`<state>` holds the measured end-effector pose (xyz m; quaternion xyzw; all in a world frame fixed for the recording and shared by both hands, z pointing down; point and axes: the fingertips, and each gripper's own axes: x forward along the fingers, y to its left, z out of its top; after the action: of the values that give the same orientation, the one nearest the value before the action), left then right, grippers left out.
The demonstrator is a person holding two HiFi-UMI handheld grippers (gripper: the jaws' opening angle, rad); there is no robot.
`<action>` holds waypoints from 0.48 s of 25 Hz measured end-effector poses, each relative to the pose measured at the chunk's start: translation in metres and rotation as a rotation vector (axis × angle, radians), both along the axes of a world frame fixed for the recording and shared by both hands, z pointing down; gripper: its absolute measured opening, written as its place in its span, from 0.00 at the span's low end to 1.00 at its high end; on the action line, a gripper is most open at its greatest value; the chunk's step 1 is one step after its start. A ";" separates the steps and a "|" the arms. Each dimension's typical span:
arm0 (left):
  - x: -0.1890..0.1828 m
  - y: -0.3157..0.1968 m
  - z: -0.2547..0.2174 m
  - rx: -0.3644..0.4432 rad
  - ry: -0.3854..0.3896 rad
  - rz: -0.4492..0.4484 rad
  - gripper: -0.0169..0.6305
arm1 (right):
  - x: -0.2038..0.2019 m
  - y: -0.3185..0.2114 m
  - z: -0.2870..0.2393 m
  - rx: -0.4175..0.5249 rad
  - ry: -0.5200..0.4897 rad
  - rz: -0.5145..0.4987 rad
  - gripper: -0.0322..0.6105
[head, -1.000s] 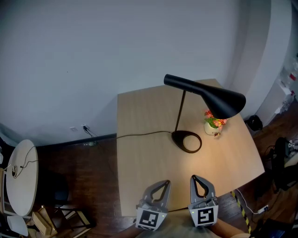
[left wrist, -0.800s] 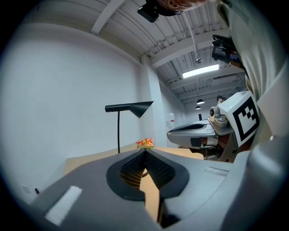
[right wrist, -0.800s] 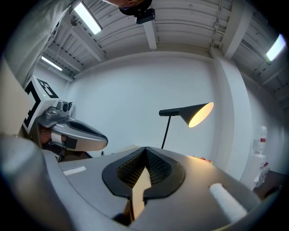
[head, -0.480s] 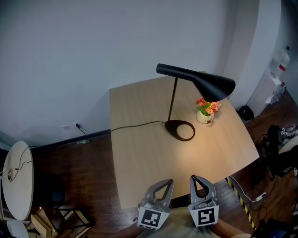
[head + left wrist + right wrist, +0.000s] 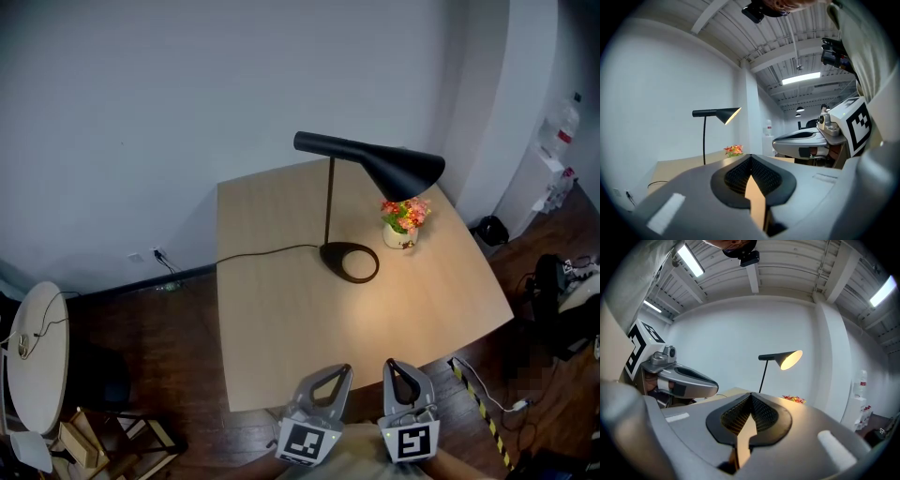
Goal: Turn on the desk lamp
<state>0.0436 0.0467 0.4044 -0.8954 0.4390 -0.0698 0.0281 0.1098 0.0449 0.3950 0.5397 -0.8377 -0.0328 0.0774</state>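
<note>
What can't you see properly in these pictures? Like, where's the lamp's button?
Switch: no view shows one on the desk lamp; it is too small or hidden.
Bulb: the shade covers it in the head view; the gripper views show only its glow.
Cord: its far end by the wall is too small, head view.
Flower pot: in the left gripper view the left gripper's body hides it; only flowers show.

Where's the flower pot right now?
Head view: flower pot on the table, far right part, under the lamp shade, just right of the lamp base.
</note>
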 end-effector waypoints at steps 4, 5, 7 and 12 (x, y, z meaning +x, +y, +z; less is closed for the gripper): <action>0.027 0.016 0.006 -0.041 0.010 -0.031 0.02 | 0.027 0.014 0.005 -0.007 -0.011 -0.023 0.05; 0.033 0.020 0.007 -0.044 0.003 -0.040 0.02 | 0.034 0.018 0.007 -0.010 -0.016 -0.030 0.05; 0.042 0.031 0.011 -0.057 -0.013 -0.063 0.02 | 0.044 0.027 0.012 -0.023 -0.028 -0.050 0.05; 0.049 0.059 0.022 -0.114 -0.030 -0.151 0.02 | 0.049 0.049 0.022 -0.048 -0.063 -0.135 0.05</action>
<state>0.0921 0.1054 0.4261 -0.8588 0.4999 -0.1099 -0.0219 0.1590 0.0943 0.4167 0.4809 -0.8746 -0.0009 0.0614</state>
